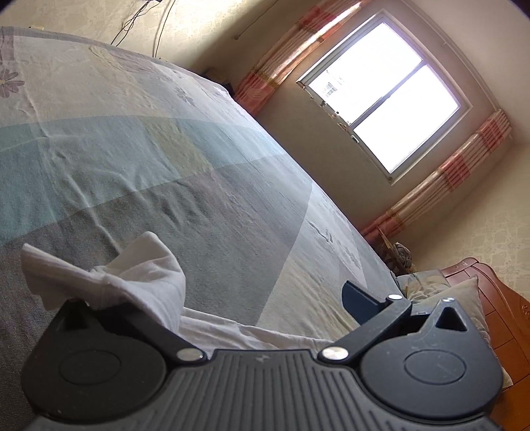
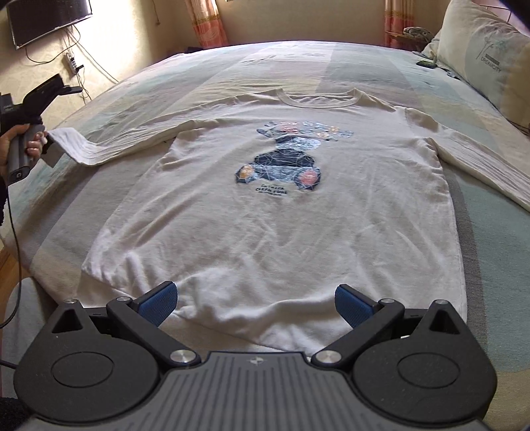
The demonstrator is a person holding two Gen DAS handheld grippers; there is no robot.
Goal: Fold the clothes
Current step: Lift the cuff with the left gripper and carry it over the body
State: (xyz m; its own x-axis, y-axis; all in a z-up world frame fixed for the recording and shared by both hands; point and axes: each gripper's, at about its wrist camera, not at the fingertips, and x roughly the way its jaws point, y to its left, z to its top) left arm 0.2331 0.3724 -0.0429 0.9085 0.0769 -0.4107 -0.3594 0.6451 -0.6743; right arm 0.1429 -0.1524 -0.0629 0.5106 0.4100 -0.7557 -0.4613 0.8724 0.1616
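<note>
A white long-sleeved shirt point(image 2: 271, 225) with a dark bear print lies flat and face up on the bed, collar at the far side. My right gripper point(image 2: 255, 303) hovers open just above the near hem, with nothing between its blue pads. One sleeve stretches out to the left, and its cuff point(image 2: 66, 142) reaches the left gripper, which a person's hand point(image 2: 13, 146) holds at the bed's left edge. In the left wrist view my left gripper point(image 1: 228, 295) stands wide open. The white sleeve cuff point(image 1: 132, 278) is draped over its left finger and hides that finger.
The bed sheet point(image 2: 414, 86) is patterned in pale blocks. A pillow point(image 2: 490, 59) and a small dark object point(image 2: 427, 63) lie at the far right. A wooden headboard point(image 1: 497, 318), a window point(image 1: 384, 92) and a wall-mounted screen point(image 2: 46, 20) surround the bed.
</note>
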